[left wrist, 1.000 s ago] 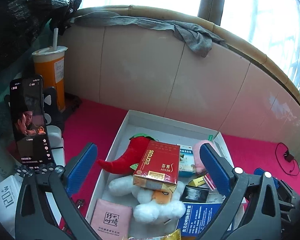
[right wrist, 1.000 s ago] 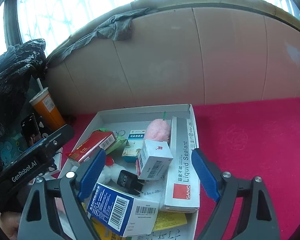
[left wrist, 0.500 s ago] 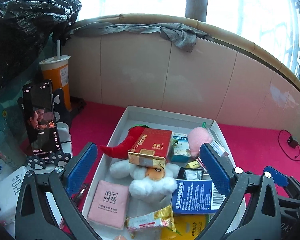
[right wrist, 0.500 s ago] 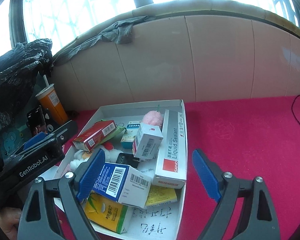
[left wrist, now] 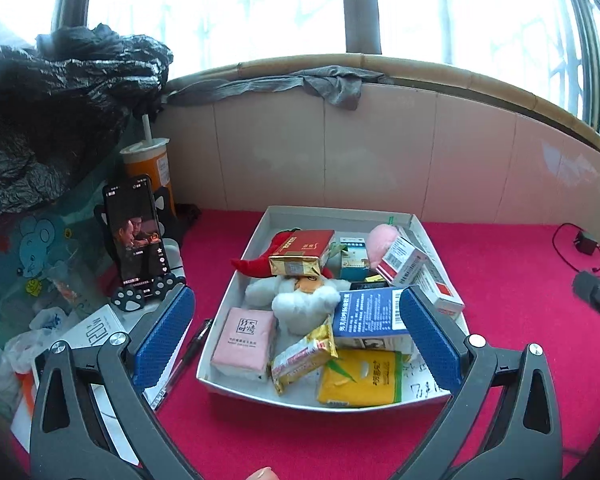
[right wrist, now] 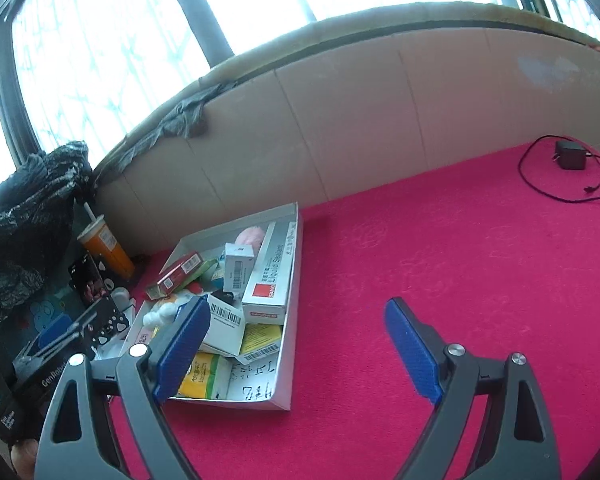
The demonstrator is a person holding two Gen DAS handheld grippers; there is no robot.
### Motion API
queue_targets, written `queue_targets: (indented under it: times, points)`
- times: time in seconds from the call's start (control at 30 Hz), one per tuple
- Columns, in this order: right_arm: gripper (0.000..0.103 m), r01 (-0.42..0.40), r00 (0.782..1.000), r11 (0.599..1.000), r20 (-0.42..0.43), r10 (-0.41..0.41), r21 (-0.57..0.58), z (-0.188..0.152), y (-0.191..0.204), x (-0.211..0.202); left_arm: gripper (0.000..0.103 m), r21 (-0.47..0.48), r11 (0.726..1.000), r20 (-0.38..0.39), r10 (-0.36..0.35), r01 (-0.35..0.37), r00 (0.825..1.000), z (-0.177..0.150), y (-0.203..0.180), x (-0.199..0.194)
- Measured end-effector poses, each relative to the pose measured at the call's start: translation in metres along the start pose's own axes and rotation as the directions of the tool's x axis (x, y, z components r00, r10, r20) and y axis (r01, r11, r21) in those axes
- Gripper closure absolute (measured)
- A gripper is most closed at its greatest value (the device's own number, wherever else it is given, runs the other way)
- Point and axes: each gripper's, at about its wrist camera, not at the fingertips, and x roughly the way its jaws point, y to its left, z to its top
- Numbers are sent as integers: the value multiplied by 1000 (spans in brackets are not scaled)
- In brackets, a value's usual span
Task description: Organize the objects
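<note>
Red carpet lies under my released right tongs; my left tongs, also spread and holding nothing, frame the cluttered white cardboard tray.

white tray on red cloth | heaped: boxes, plush toy, pink packet, yellow pack

We count one shallow white cardboard tray holding two plush toys, one red chilli-shaped and one white fluffy, plus two tissue packs, one pink and one yellow. Beside it stand one orange drink cup and one black phone.
</note>
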Motion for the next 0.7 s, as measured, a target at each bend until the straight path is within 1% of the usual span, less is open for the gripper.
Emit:
queue_targets:
  times: [0.07,0.13,0.17,0.23,0.3,0.37,0.47,0.5,0.53,0.57,0.63,0.7]
  points:
    - [14,26,998,1000,57,-26,0,3,-8,-24,0,37,998,2,-40,40,999,-5,-4,-15]
    - [14,57,991,998,120,-55,-6,7,-17,-49,0,52,994,-16,-98,99,995,-9,-5,-25]
    - [14,78,985,997,156,-75,-14,9,-20,-62,0,47,992,-26,-117,118,993,-11,-5,-30]
    - [14,126,967,991,227,-115,-35,11,-26,-88,0,34,991,-39,-128,129,991,-16,-5,-37]
    - [14,186,940,981,302,-162,-54,10,-32,-116,0,26,992,-46,-120,121,992,-23,-6,-44]
    - [14,229,912,972,364,-192,-61,10,-38,-140,0,35,994,-61,-103,105,993,-30,-7,-49]
    - [14,307,857,949,454,-244,-69,5,-41,-176,0,64,996,-63,-58,62,996,-41,-11,-58]
    - [14,324,840,943,482,-251,-74,2,-40,-186,0,66,996,-58,-49,52,997,-42,-11,-62]
    - [14,319,834,944,496,-241,-78,-1,-39,-194,0,61,997,-52,-40,43,998,-43,-11,-65]
    - [14,301,837,951,497,-230,-68,-3,-39,-200,0,49,998,-42,-34,36,999,-41,-10,-70]
    - [14,267,853,963,475,-214,-44,-7,-36,-204,0,5,1000,-14,-14,14,1000,-37,-6,-82]
    - [14,229,868,972,464,-177,-59,-17,-30,-202,0,-22,1000,-4,1,-1,1000,-34,-5,-90]
